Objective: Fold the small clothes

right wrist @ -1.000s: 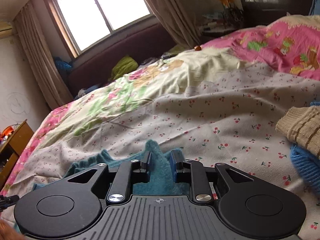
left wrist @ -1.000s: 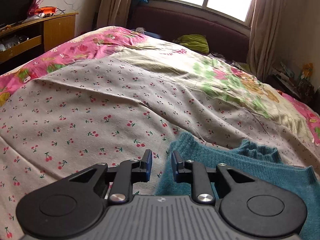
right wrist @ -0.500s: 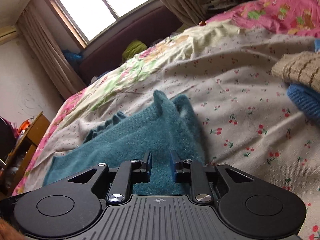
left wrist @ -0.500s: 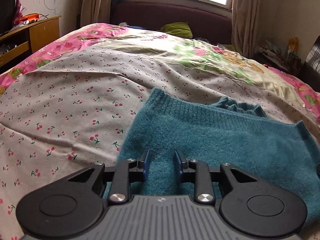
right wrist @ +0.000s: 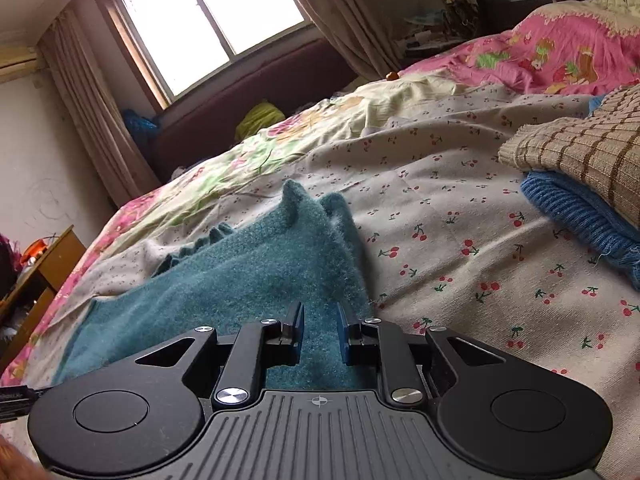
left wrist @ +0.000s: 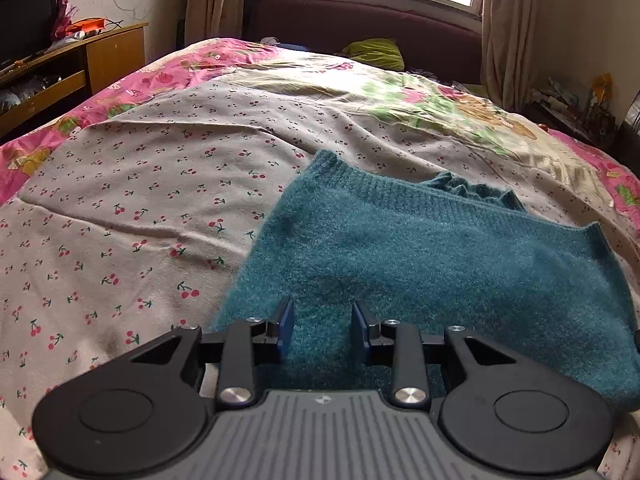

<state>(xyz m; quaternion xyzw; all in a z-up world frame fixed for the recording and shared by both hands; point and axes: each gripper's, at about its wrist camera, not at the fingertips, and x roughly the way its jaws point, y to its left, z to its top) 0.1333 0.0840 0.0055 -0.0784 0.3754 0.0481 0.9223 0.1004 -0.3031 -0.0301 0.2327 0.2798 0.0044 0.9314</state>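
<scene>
A teal fuzzy knit garment (left wrist: 420,256) lies spread on the cherry-print bedsheet (left wrist: 140,200); its ribbed hem faces the window. My left gripper (left wrist: 322,330) is open, its jaws apart just over the garment's near left part. In the right wrist view the same garment (right wrist: 240,280) lies with a corner sticking up. My right gripper (right wrist: 319,334) is open over the garment's near right edge, holding nothing.
A beige checked knit (right wrist: 580,148) lies on a blue knit (right wrist: 576,216) at the right of the bed. A wooden cabinet (left wrist: 72,72) stands left of the bed. A dark sofa (left wrist: 360,28) with a green cloth sits under the window.
Both grippers have pulled back toward me over the teal garment, which now lies spread out. The left jaws have opened wider.
</scene>
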